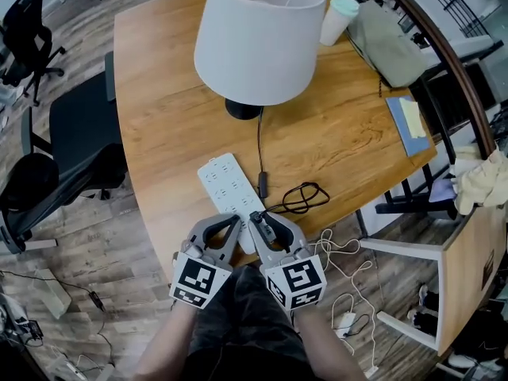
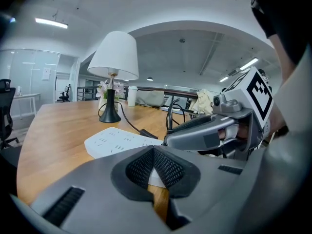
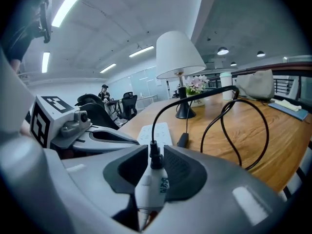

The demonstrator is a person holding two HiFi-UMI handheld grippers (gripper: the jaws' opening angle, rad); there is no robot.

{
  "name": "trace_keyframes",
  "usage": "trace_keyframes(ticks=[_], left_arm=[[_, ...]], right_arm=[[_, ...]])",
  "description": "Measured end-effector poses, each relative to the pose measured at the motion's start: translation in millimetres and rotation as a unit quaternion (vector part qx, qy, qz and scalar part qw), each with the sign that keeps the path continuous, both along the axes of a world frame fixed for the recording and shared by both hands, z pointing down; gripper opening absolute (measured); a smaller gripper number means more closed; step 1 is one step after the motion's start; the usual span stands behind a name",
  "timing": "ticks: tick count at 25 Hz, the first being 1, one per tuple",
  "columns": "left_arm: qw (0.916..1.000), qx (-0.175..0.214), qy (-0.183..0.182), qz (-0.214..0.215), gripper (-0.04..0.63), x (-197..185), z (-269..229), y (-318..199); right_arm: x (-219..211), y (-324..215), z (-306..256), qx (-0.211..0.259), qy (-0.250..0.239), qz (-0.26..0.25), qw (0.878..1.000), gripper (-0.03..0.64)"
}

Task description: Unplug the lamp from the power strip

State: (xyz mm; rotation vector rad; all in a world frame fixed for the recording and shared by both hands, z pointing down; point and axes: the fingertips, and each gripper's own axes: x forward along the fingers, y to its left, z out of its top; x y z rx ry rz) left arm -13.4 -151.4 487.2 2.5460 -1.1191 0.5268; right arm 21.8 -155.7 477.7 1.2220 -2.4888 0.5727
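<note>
- At the far left, beside the wooden table (image 1: 159, 125), a black office chair (image 1: 75, 137) stands on the floor.
- At the near edge of the table, the left gripper (image 1: 228, 225) is at the near end of the white power strip (image 1: 228, 182). In the left gripper view its jaws are drawn together and the pads meet at the tips. Only a little of the white strip and the wood shows in the slit below them.
- The power strip lies flat on the wood and runs from the grippers away toward the lamp (image 1: 258, 42).
- The lamp, with a white shade and a black foot, stands upright near the middle of the table.
- The right gripper (image 1: 263, 222) is just beside the left one. Its jaws are closed on the white plug (image 3: 151, 189), and the black cord (image 3: 161, 113) leaves the plug forward between the pads.
- The plug is at the near end of the strip. Whether its pins sit in a socket cannot be seen.
- To the right of the strip, the cord makes a loose coil on the wood.
- Further right, at the far edge, there are a cup (image 1: 340, 18), a grey bag (image 1: 389, 46) and a blue notebook (image 1: 409, 121).
</note>
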Motion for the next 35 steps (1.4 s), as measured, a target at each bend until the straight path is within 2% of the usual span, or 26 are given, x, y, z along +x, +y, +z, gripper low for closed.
trace_keyframes(ticks=[1,5,8,12,14,26,32,35], left_arm=[[1.0000,0.001,-0.001,0.002,-0.003,2,0,-2],[0.9999,-0.006,-0.005,0.013,-0.003,8,2,-7],[0.9997,-0.010,-0.012,0.020,-0.003,11,5,-11],[0.9994,-0.008,-0.021,0.026,-0.003,11,7,-13],[0.9993,-0.008,-0.022,0.030,-0.003,10,7,-12],[0.9983,-0.019,-0.027,0.048,-0.005,14,8,-13],[0.9986,-0.017,-0.024,0.043,-0.005,13,9,-15],[0.9983,-0.010,-0.034,0.046,-0.005,14,8,-16]], right_arm=[[2,-1,0,0.002,0.003,0.003,1.000,0.087],[3,-2,2,0.001,0.019,0.005,1.000,0.083],[1,-3,5,0.003,0.052,0.009,0.999,0.083],[-6,-5,2,0.031,0.104,0.024,0.994,0.083],[-7,-5,1,0.041,0.115,0.036,0.992,0.083],[-3,-6,-1,0.030,0.080,0.063,0.994,0.069],[2,-6,4,-0.019,0.030,0.066,0.997,0.067],[1,-7,3,-0.002,0.055,0.072,0.996,0.067]])
